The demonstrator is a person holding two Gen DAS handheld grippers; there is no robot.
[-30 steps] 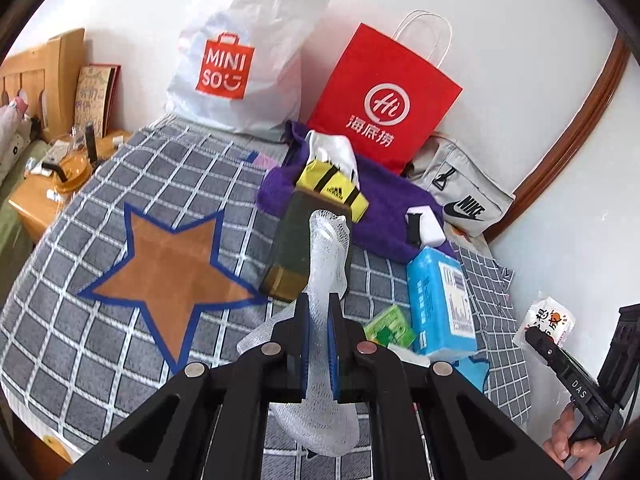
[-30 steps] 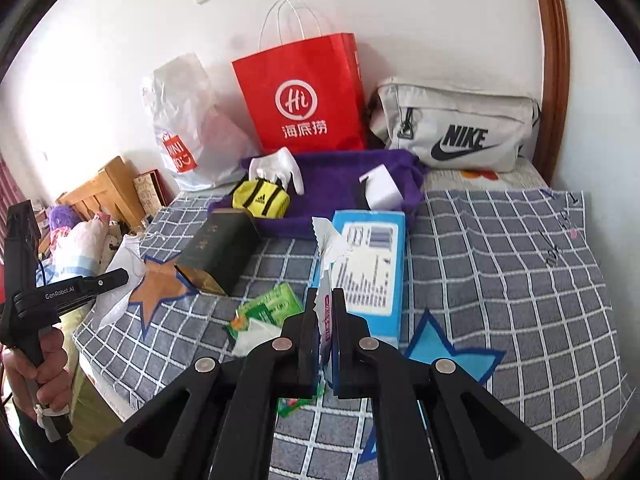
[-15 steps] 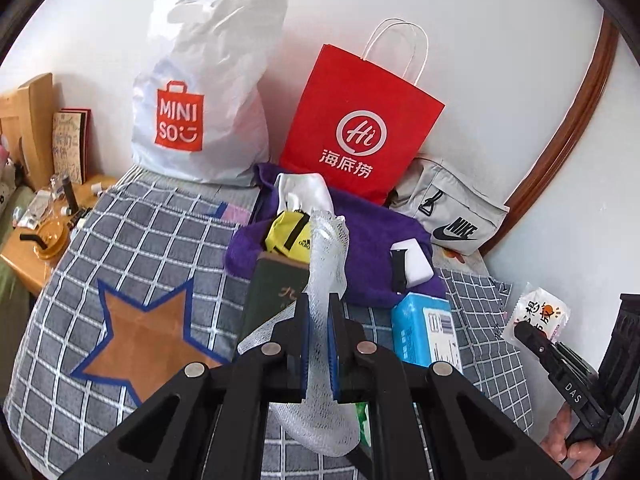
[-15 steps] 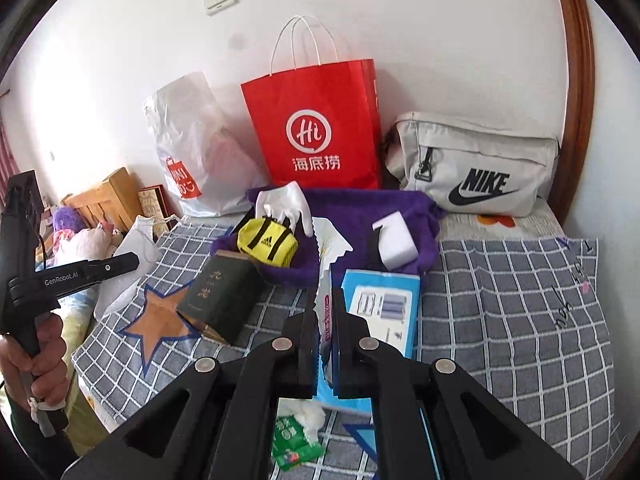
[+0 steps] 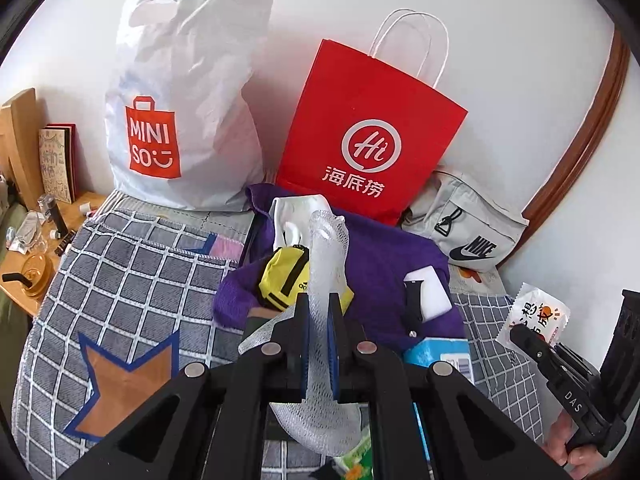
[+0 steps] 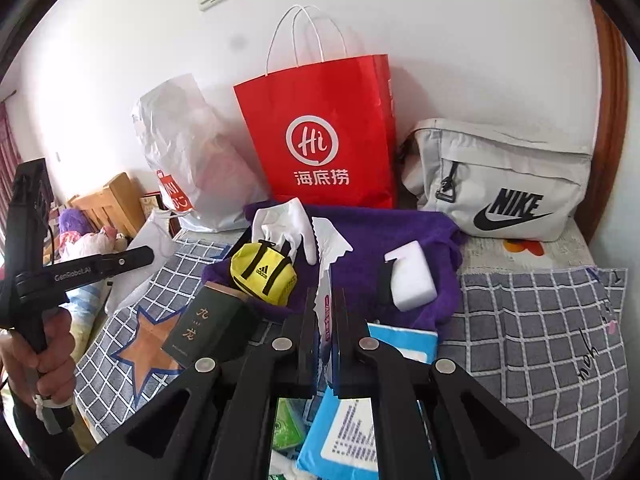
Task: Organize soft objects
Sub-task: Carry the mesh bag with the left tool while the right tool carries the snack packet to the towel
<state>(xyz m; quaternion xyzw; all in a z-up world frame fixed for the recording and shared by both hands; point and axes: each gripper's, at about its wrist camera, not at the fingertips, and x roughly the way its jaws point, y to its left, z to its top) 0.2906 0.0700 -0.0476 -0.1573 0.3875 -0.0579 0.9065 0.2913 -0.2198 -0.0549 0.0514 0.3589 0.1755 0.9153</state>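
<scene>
A bed [image 6: 540, 320] covered in a grey checked spread with orange stars stands against a white wall, and along that wall lean a white MINISO plastic bag [image 5: 180, 100], a red paper bag [image 6: 320, 132] with white handles, and a grey Nike pouch [image 6: 500, 184]. In front of them a purple towel [image 6: 380, 232] lies spread on the bed, carrying a white glove [image 6: 280, 220], a small yellow Adidas pouch [image 6: 264, 276] and a white sponge block [image 6: 412, 276]. A dark green box [image 6: 208, 332] lies just beside the towel's near edge, and a blue tissue pack [image 6: 352, 432] lies low under the right gripper. The left gripper [image 5: 319, 320] is clamped on a white foam net sleeve [image 5: 324, 264], which stands up between the pads and also hangs below them, held above the bed. The right gripper [image 6: 325, 312] is clamped on a small white tissue packet [image 6: 326, 264] with a torn, jagged top, lifted clear over the towel's near edge; from the left wrist view the same packet shows printed orange characters. A person's hand [image 6: 48, 356] grips the left tool's handle at the far left of the right wrist view
</scene>
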